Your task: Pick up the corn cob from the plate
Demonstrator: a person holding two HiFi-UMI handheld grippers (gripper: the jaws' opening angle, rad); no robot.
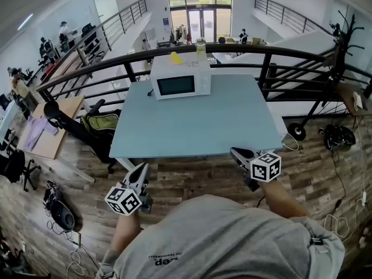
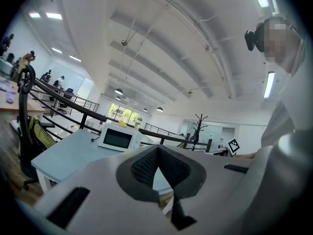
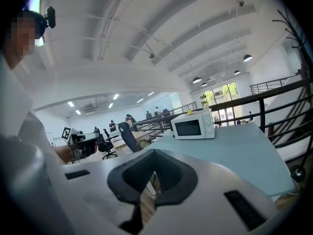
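No corn cob and no plate show in any view. My left gripper (image 1: 141,168) hangs in front of the table's near left corner, jaws shut and empty, and in its own view (image 2: 157,149) the dark pads meet at a point. My right gripper (image 1: 235,152) is at the table's near right edge, its fingers together with nothing between them, as its own view (image 3: 154,152) also shows. A white microwave (image 1: 180,78) stands at the far side of the light blue table (image 1: 197,127), door closed. A small yellow object (image 1: 175,57) lies on top of it; I cannot tell what it is.
A clear jar (image 1: 200,48) stands on the microwave beside the yellow object. A black railing (image 1: 273,54) runs behind the table, with a drop beyond it. A black office chair (image 1: 87,129) with a green bag stands left of the table, and cables lie on the wooden floor.
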